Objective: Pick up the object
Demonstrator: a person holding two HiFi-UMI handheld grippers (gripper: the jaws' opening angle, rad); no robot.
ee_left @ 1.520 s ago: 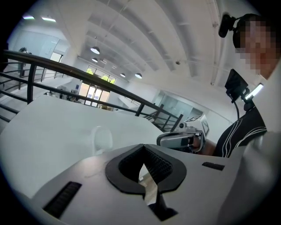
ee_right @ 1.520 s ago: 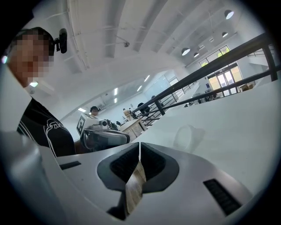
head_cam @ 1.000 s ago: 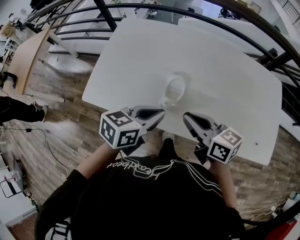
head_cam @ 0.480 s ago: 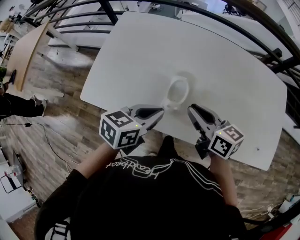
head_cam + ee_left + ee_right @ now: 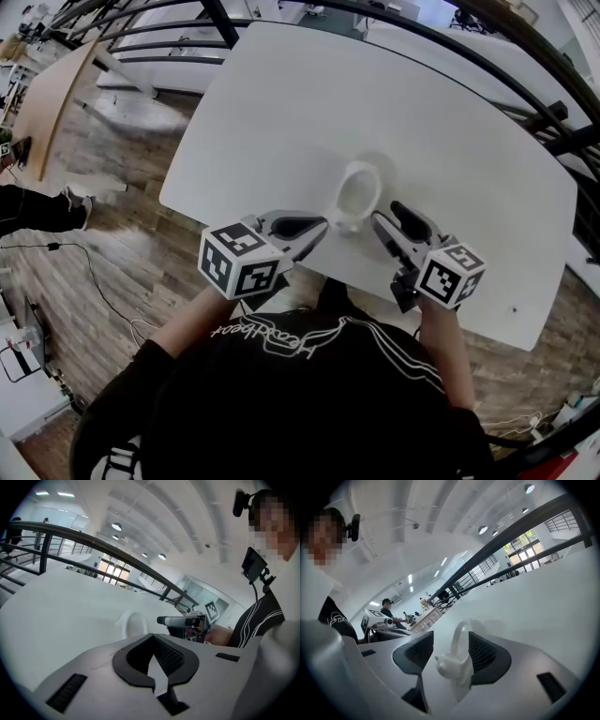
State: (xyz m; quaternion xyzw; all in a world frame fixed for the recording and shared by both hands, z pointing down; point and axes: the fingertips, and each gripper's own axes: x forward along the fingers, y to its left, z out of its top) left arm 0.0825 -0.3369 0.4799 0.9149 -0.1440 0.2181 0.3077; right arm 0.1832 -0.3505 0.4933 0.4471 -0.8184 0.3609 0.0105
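The object (image 5: 357, 194) is a small white hoop with a little animal-shaped knob at its near end, lying on the white table (image 5: 281, 112). It sits between the pads of the right claw (image 5: 386, 221). That claw is spread wide and released: the knob (image 5: 452, 663) lies close against the pad on the claw's right, and a clear gap is left at the other pad. Across the hoop from it, the left claw (image 5: 319, 227) is clenched on nothing, tips together, just beside the hoop's edge. Ahead of both claws, past the table's far edge, runs a dark railing (image 5: 450, 28).
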